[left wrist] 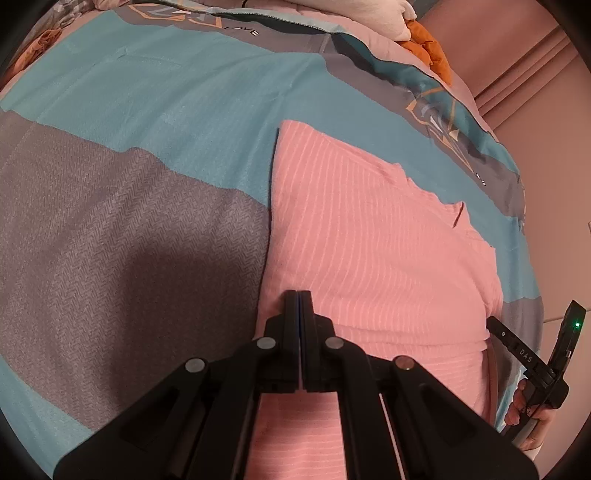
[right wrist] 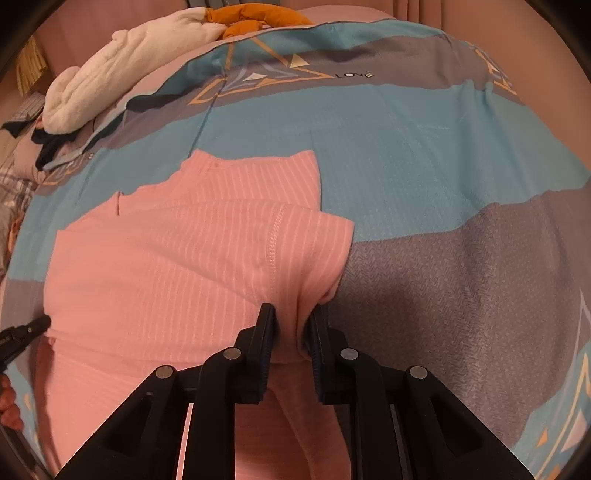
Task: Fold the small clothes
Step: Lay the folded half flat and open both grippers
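A pink ribbed shirt [left wrist: 369, 251] lies on the bed, its upper part folded over. My left gripper [left wrist: 298, 295] is shut, its tips resting on the shirt near its left edge; no cloth shows between the fingers. In the right wrist view the same pink shirt [right wrist: 184, 266] lies spread, with a short sleeve at its right side. My right gripper [right wrist: 290, 317] has its fingers partly closed around a bunched fold of the shirt below the sleeve. The right gripper also shows in the left wrist view [left wrist: 532, 354], held in a hand at the shirt's right edge.
The bed cover [left wrist: 147, 110] has teal and grey bands with triangle prints. A white plush item [right wrist: 122, 62] and an orange one [right wrist: 255, 16] lie at the far end, beside dark clothes [right wrist: 51, 144]. A pink wall [left wrist: 535, 74] stands beyond the bed.
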A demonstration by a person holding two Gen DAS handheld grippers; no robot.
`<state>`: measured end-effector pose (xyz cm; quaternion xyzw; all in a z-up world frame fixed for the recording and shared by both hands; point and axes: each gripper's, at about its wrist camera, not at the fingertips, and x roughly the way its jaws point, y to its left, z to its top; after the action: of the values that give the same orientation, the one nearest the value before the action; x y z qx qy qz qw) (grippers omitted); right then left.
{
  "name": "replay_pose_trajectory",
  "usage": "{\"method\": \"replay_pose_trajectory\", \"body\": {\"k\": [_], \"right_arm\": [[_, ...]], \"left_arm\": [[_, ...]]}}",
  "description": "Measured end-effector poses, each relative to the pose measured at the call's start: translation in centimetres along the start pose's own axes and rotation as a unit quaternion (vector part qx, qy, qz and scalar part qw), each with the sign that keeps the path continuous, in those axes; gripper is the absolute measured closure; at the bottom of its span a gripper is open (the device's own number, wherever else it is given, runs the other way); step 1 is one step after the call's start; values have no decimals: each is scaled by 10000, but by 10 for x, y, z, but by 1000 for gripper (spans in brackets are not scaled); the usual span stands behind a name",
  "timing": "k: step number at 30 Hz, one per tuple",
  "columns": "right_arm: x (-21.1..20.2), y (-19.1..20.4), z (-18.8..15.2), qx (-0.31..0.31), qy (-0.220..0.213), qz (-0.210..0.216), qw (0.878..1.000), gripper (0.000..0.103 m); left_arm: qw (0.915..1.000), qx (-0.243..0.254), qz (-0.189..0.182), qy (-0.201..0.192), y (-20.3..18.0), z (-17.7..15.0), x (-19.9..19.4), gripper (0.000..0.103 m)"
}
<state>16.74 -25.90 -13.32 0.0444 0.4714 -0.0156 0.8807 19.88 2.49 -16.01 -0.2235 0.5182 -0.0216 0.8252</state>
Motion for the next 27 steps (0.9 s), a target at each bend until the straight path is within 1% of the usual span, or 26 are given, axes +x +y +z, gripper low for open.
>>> {"method": "replay_pose_trajectory", "body": {"k": [5,9,18,20,22,23,25,27], "right_arm": [[1,-2,1,25,-16,-3,10000,85],[2,-2,-1,-1,-44,-95,9999,85],[2,1,0,-60,-87,-247,9996,85],[1,2,1,-61,-74,-264,9996,85],[-2,1,2,7,-72,-250,9997,83],[-3,1,1,48,-79,-236,9997,80],[-9,-1,-1,131,-83,-202,9997,74],[-19,-1,-3,144,-142,-147,9997,60]], "left_arm": [[10000,-11,30,-23,-1,0,0,98],[10000,-40,69,-45,-2,-2,-1,99],[9999,-137,-90,54,0,-17,-16,99],[10000,-58,-24,65,-4,-21,-21,99],[9998,33,173,25,-7,-25,-26,94],[9996,106,243,-53,-9,-27,-32,94],[9995,187,207,-164,-11,-29,-42,93],[9991,241,169,-304,-12,-32,-55,84]]}}
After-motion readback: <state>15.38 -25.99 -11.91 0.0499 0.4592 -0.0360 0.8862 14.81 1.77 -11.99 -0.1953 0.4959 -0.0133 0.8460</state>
